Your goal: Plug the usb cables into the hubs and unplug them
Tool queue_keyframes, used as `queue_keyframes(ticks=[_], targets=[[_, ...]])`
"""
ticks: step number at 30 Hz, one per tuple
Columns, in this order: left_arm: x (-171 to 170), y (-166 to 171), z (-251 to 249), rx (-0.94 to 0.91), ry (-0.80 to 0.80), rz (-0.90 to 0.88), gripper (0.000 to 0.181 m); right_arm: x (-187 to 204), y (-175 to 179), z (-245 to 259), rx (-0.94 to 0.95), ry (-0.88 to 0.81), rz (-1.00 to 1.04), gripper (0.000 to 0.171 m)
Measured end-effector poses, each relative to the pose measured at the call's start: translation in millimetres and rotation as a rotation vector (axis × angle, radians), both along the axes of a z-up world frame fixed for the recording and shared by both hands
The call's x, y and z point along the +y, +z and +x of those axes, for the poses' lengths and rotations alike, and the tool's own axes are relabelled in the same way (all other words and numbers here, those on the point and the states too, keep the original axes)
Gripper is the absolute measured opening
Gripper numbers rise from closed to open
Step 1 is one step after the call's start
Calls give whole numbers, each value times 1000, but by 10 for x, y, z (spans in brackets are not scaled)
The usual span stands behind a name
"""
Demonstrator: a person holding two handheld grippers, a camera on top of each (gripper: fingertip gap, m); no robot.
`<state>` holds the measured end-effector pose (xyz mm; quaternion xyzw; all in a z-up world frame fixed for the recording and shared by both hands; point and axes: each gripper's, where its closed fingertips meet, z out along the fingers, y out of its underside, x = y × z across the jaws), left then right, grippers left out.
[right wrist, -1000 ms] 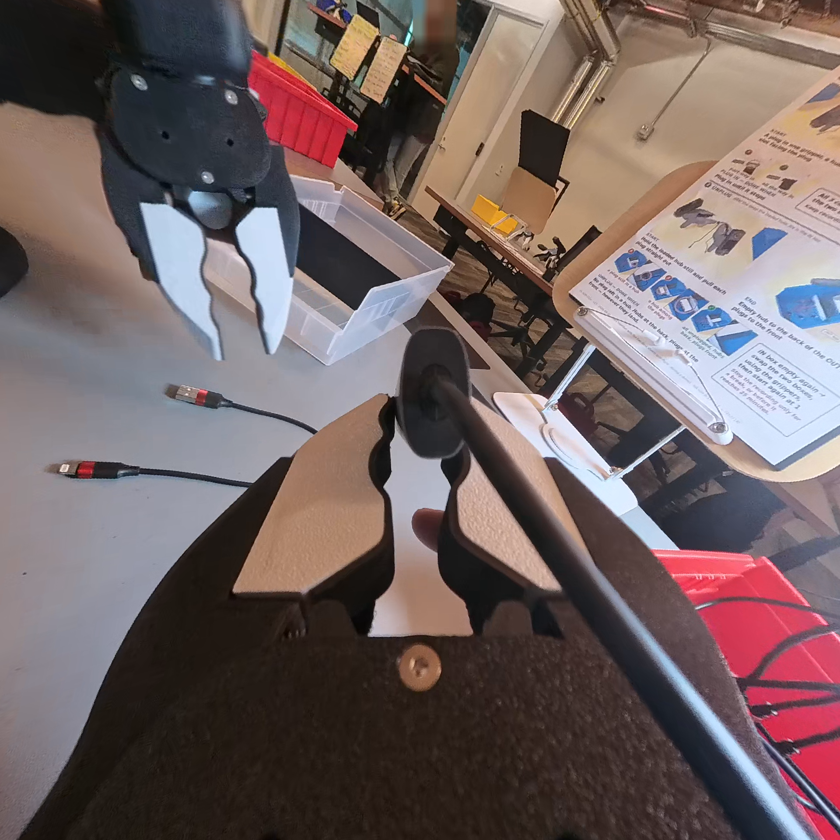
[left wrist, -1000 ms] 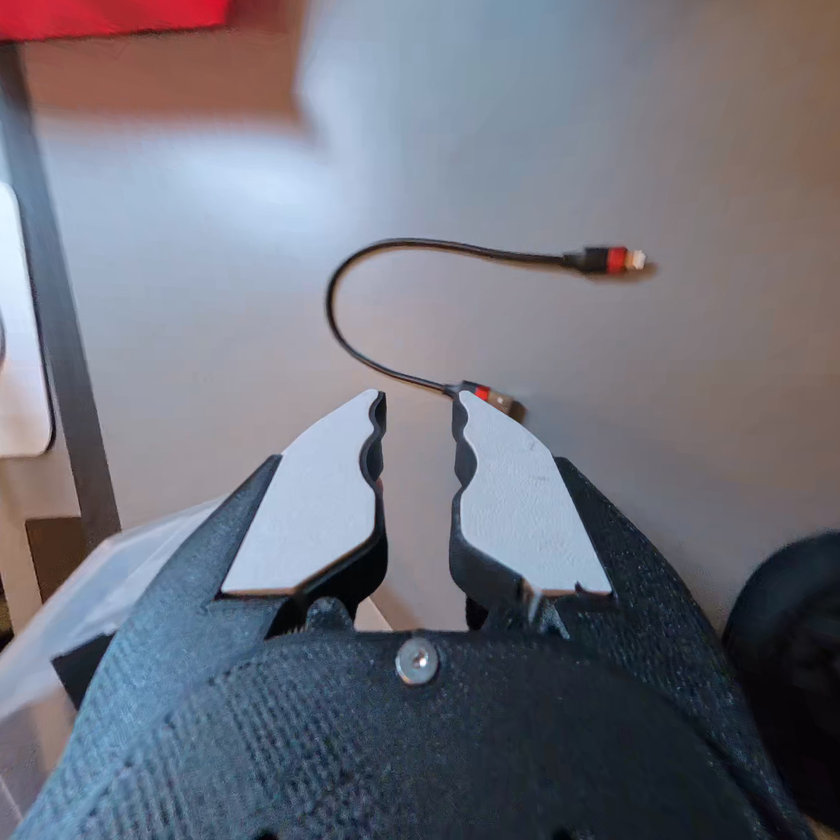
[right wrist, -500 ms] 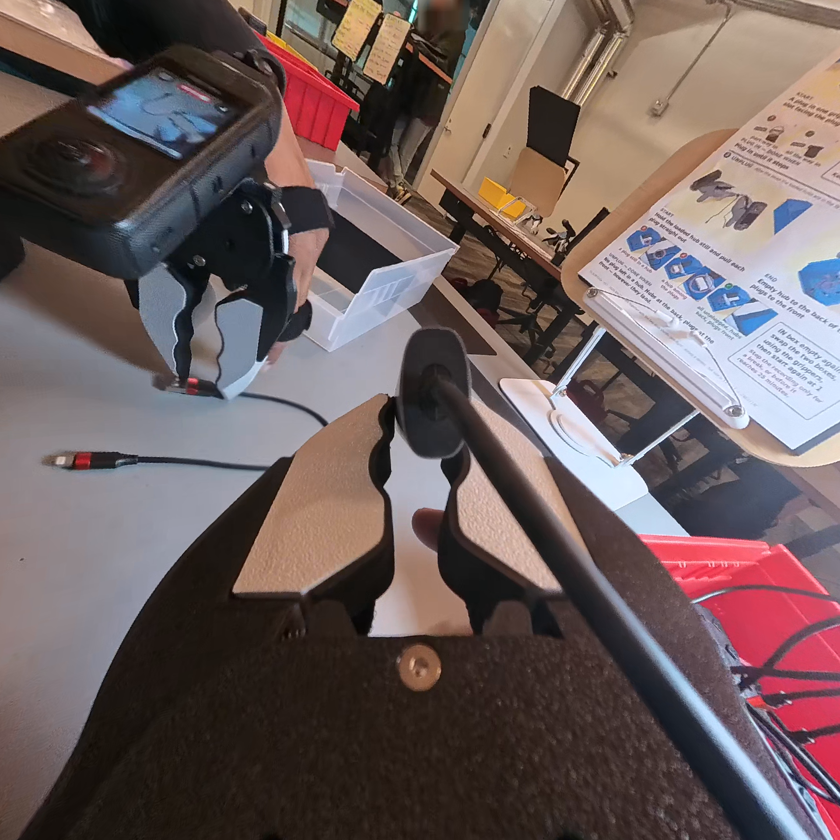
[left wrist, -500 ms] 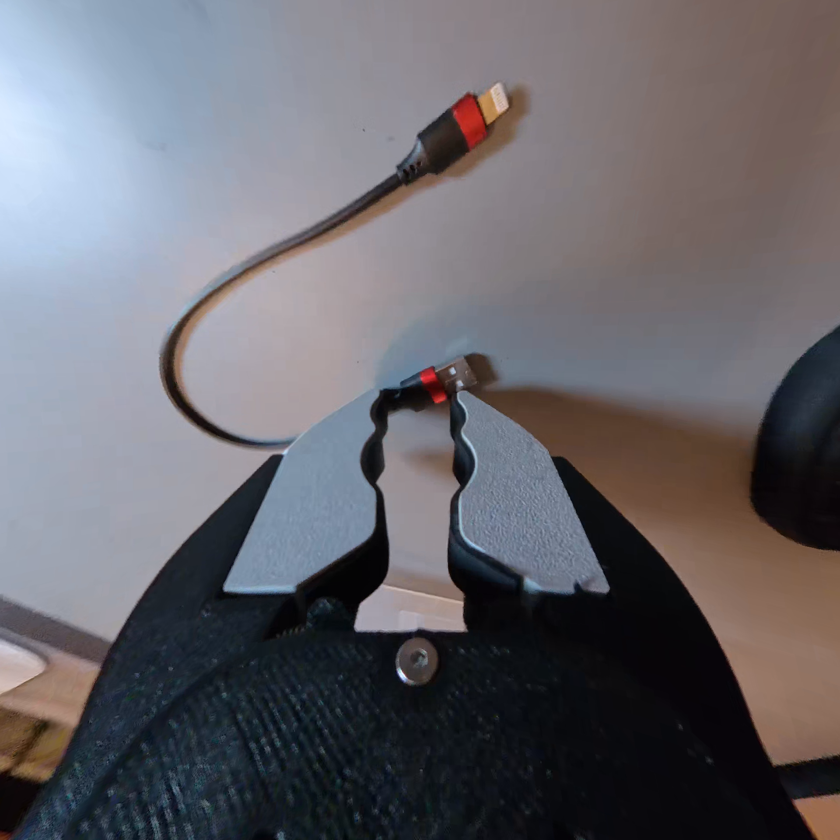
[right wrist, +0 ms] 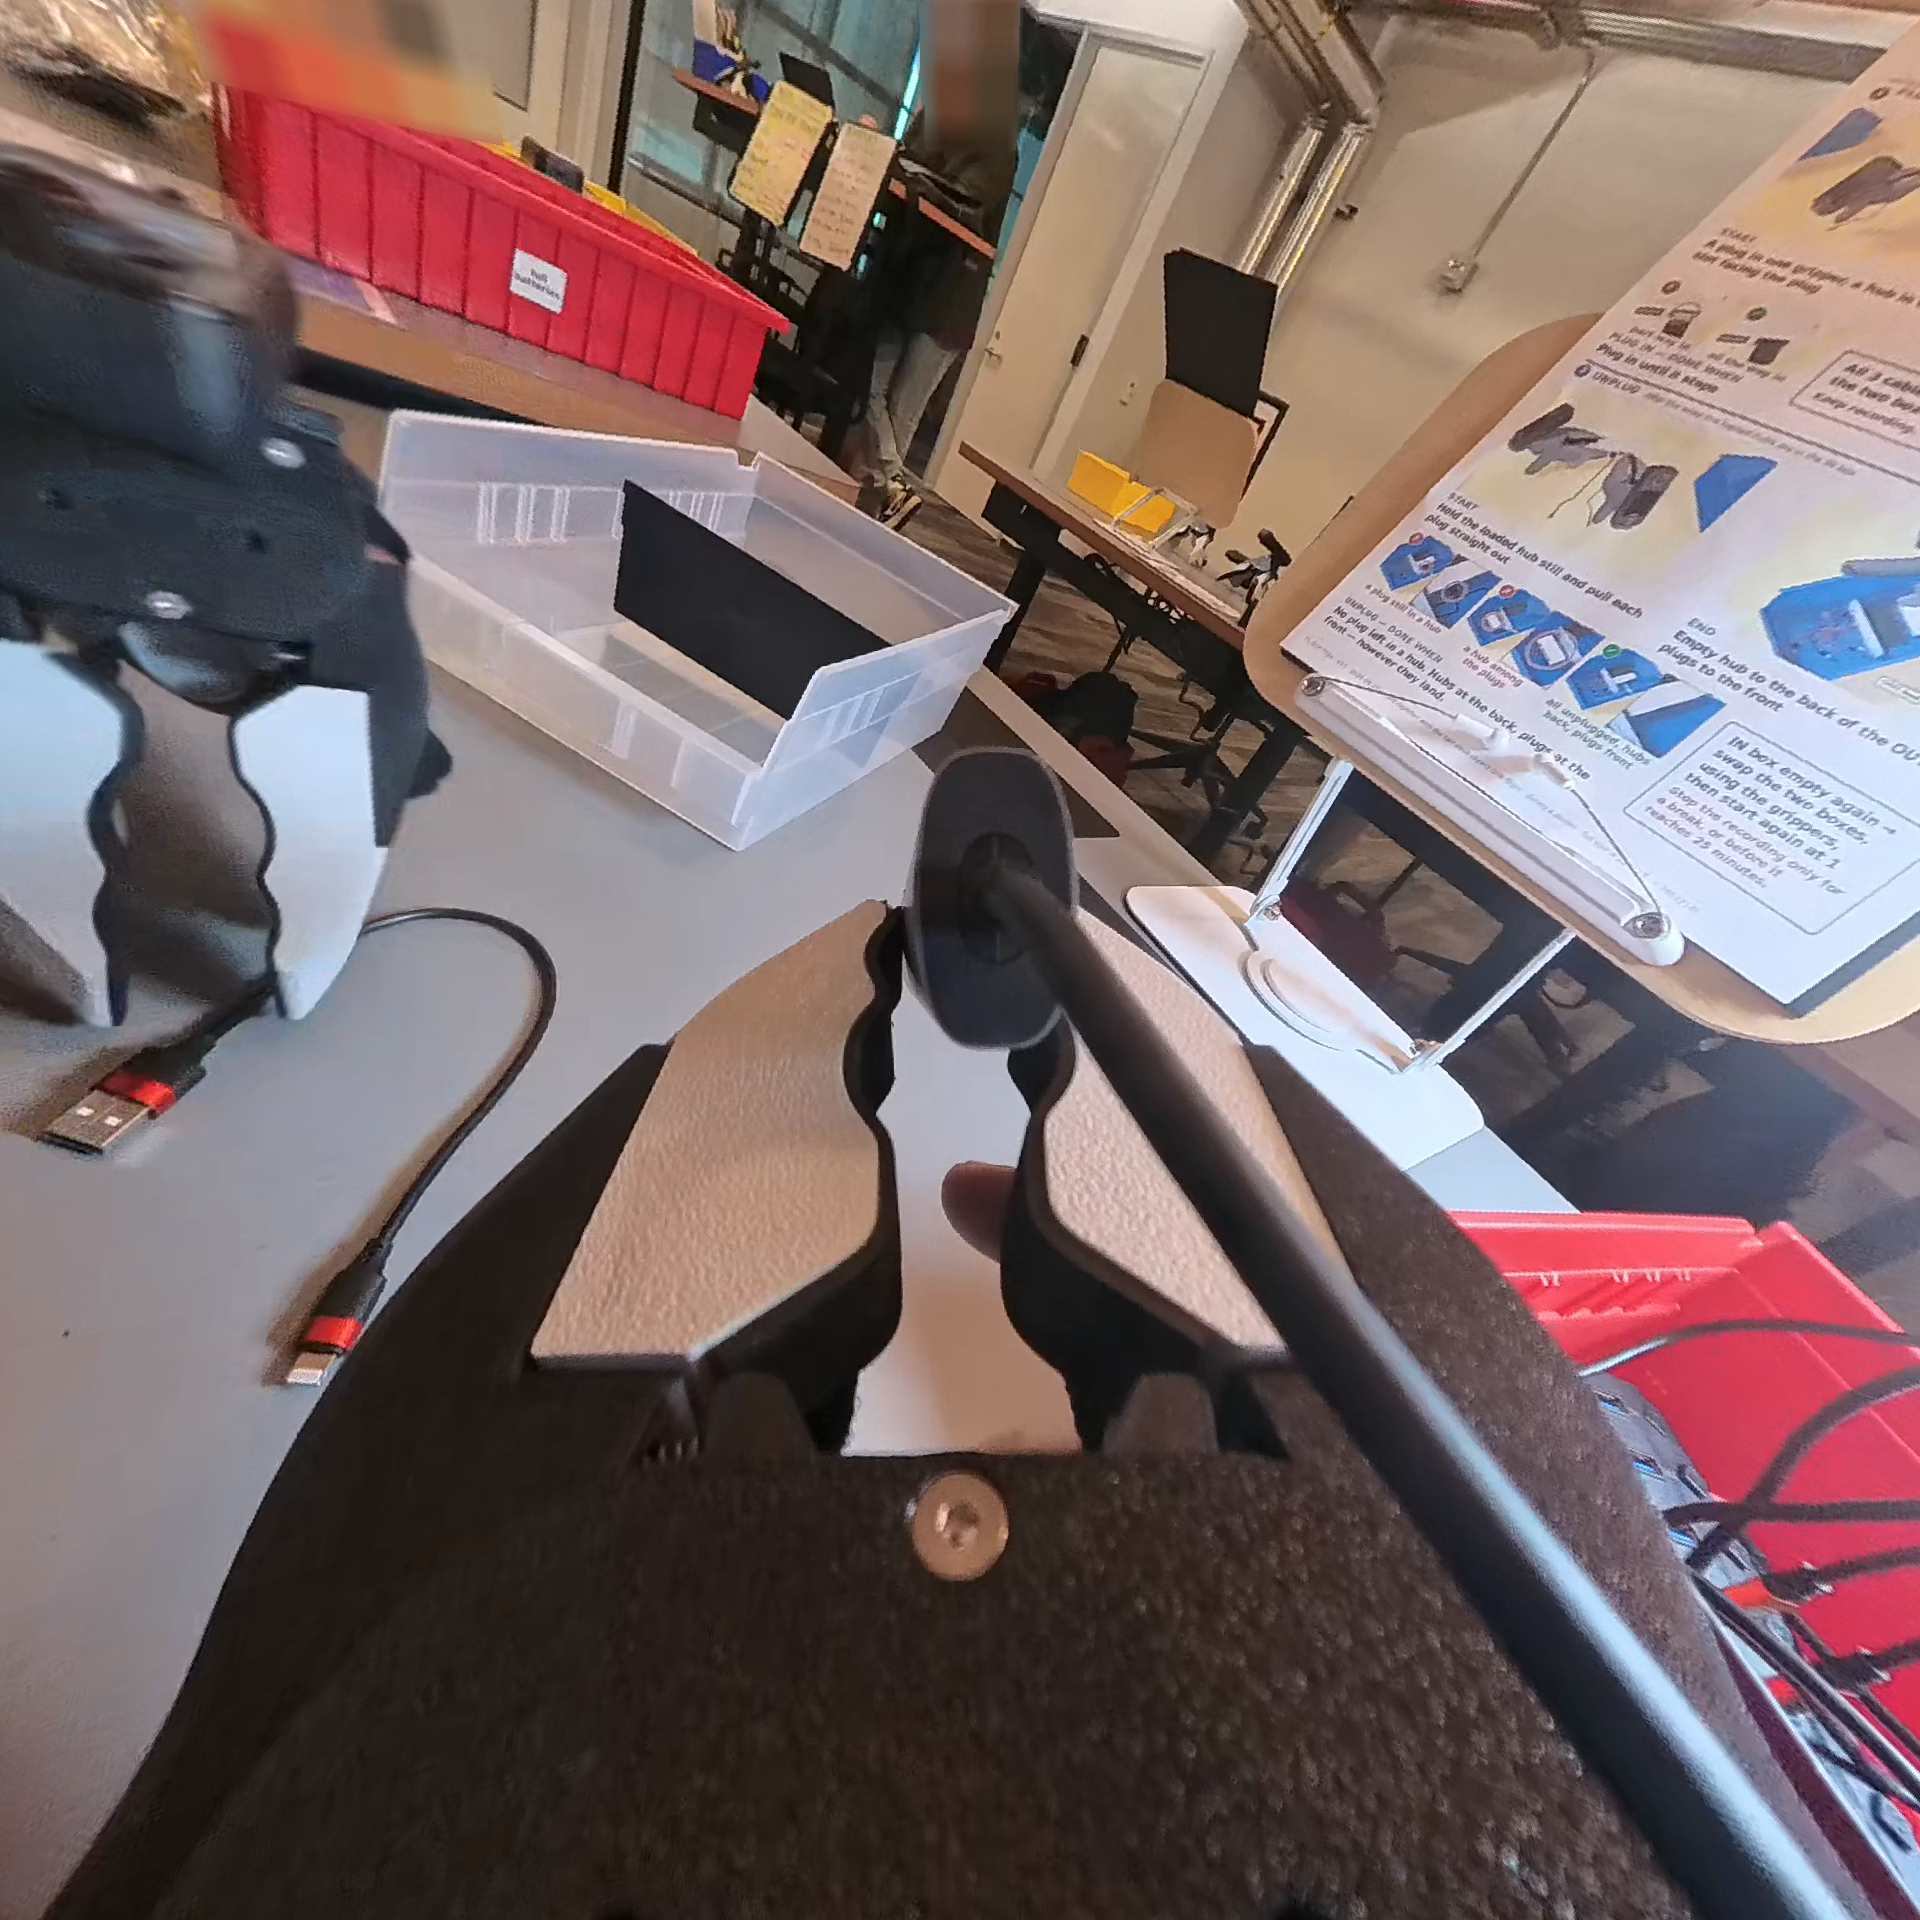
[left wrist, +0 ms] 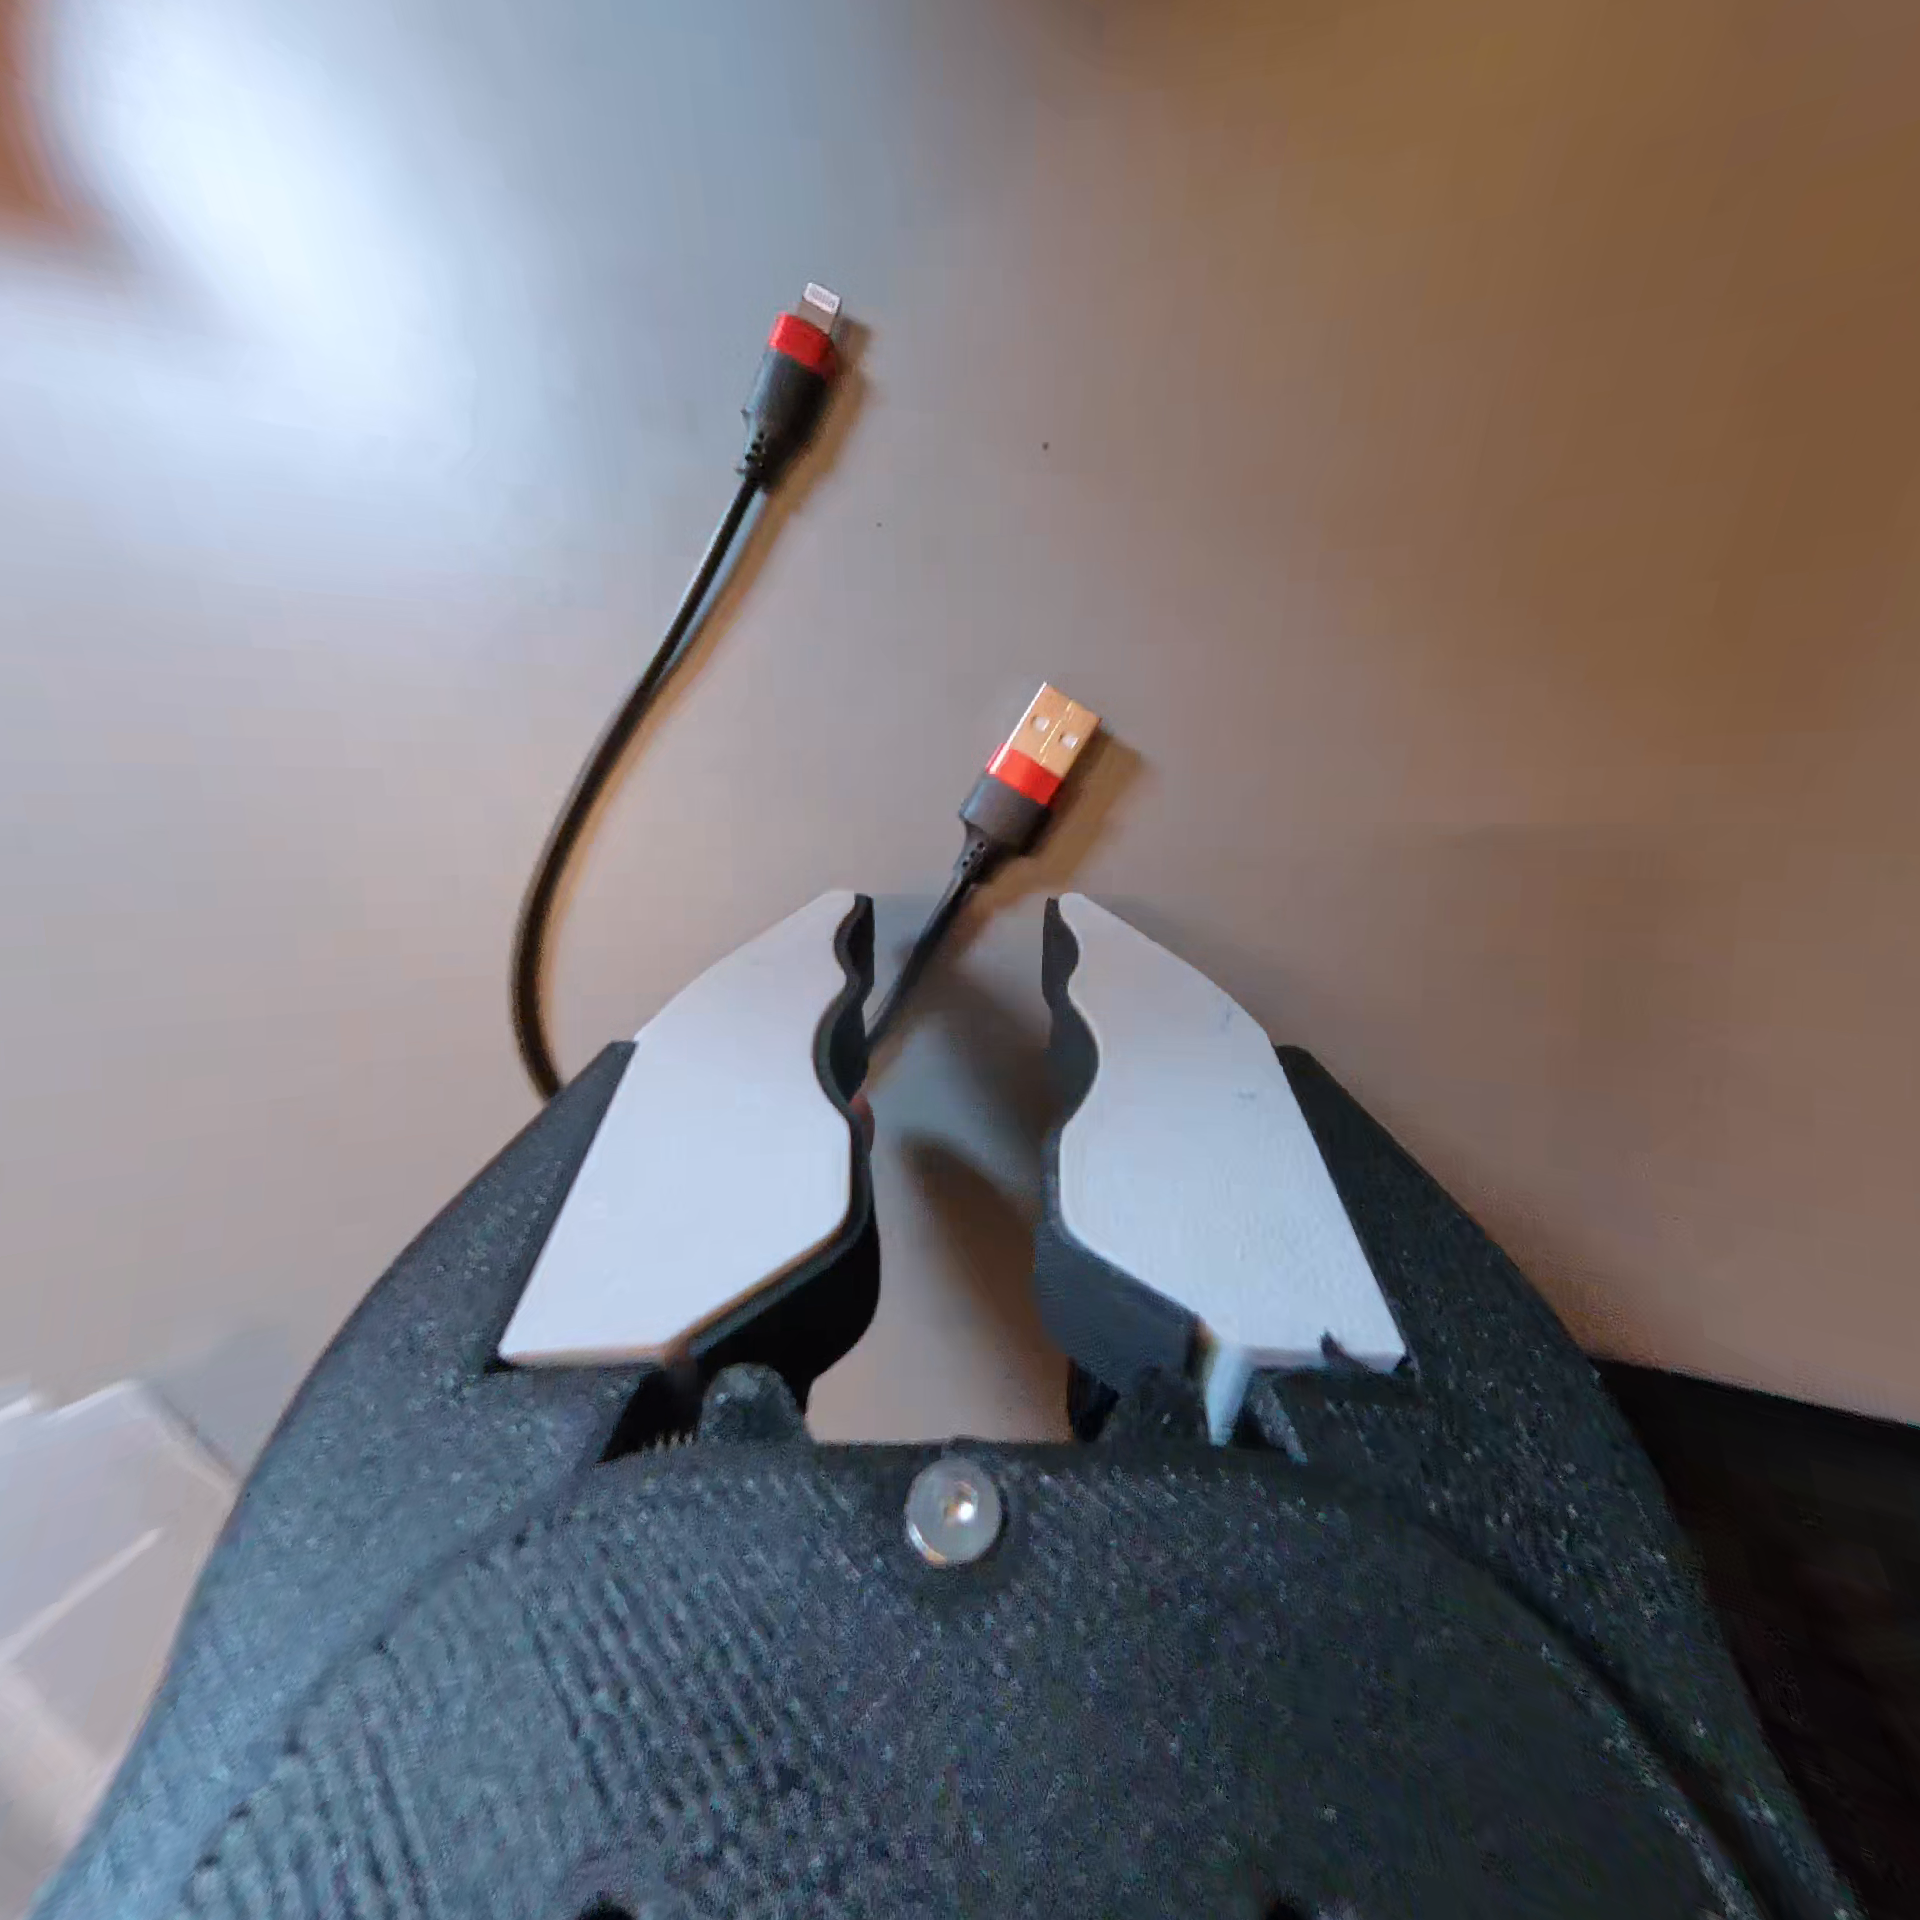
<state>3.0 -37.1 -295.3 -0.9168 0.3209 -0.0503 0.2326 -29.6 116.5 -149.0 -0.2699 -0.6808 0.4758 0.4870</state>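
Note:
A black cable with red-collared plugs lies on the grey table [left wrist: 1455, 520]. Its USB-A plug [left wrist: 1039, 748] points away just beyond my left gripper [left wrist: 956, 914]. The gripper is open, and the thin cord [left wrist: 914, 966] runs loose between its fingers, close to the left one. The small plug [left wrist: 800, 343] lies farther off. My right gripper [right wrist: 961, 935] is shut on a dark oval hub [right wrist: 987, 894], whose thick black lead [right wrist: 1299, 1299] trails back to the right. The right wrist view also shows the left gripper [right wrist: 182, 1013], the USB-A plug [right wrist: 104, 1112] and the small plug [right wrist: 332, 1340].
A clear plastic bin [right wrist: 873, 686] with a black divider stands behind the cable. A red bin [right wrist: 468, 249] sits farther back. Another red bin [right wrist: 1714, 1309] holding cables is at the lower right. An instruction board [right wrist: 1662, 623] on a white stand [right wrist: 1299, 987] is to the right.
The left gripper came down onto the cable. The USB-A plug, at the fingertips half a second ago, now lies ahead of them with the cord between the fingers. The right gripper kept its hold.

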Motion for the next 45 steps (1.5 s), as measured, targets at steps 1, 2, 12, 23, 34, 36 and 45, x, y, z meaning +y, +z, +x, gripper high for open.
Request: queue_keyframes(ticks=[1, 2, 12, 23, 34, 36, 45], targets=[[3, 2, -8, 48, -9, 44, 31, -6, 0, -2, -1, 2, -5, 18], [8, 4, -12, 83, -16, 76, 30, -14, 0, -4, -2, 4, -9, 18], [66, -35, -7, 155, -155, 7, 3, -59, 32, 13, 2, 8, -15, 18], [-333, 690, 720, -313, -89, 32, 3, -9, 169, 76, 39, 8, -34, 18], [144, 457, -258, -250, 213, 71, 0, -7, 151, 54, 23, 8, -75, 18], [248, 439, -299, -251, 210, 112, 3, 19, 117, 42, 15, 0, -71, 18], [144, 325, 691, -191, -206, 91, 27, 72, 30, 1, -13, -8, -75, 18]])
